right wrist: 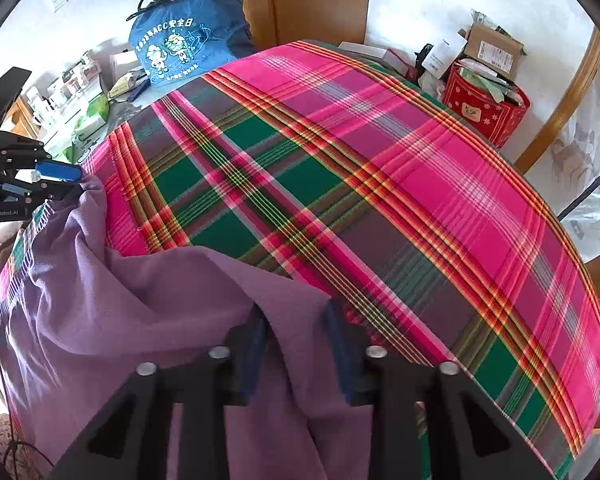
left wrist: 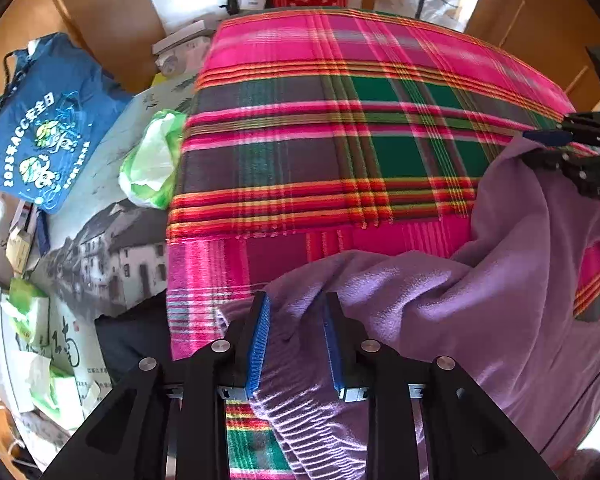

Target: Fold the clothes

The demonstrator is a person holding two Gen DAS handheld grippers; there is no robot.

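A purple fleece garment point(left wrist: 480, 300) lies bunched at the near edge of a pink, green and grey plaid cloth point(left wrist: 340, 128) that covers the table. My left gripper point(left wrist: 296, 336) has its blue pads either side of the garment's ribbed hem, with fabric between them. My right gripper point(right wrist: 296, 340) has purple fabric point(right wrist: 140, 312) running between its fingers at another edge. Each gripper shows in the other's view, the right one point(left wrist: 548, 138) and the left one point(right wrist: 60, 172), each at a raised corner of the garment.
A blue tote bag point(left wrist: 40, 120), a green plastic bag point(left wrist: 152, 160), tissue packs point(left wrist: 28, 312) and boxes sit left of the cloth. A red tin point(right wrist: 484, 108) and cardboard boxes point(right wrist: 492, 48) stand at the far end. Wooden furniture surrounds.
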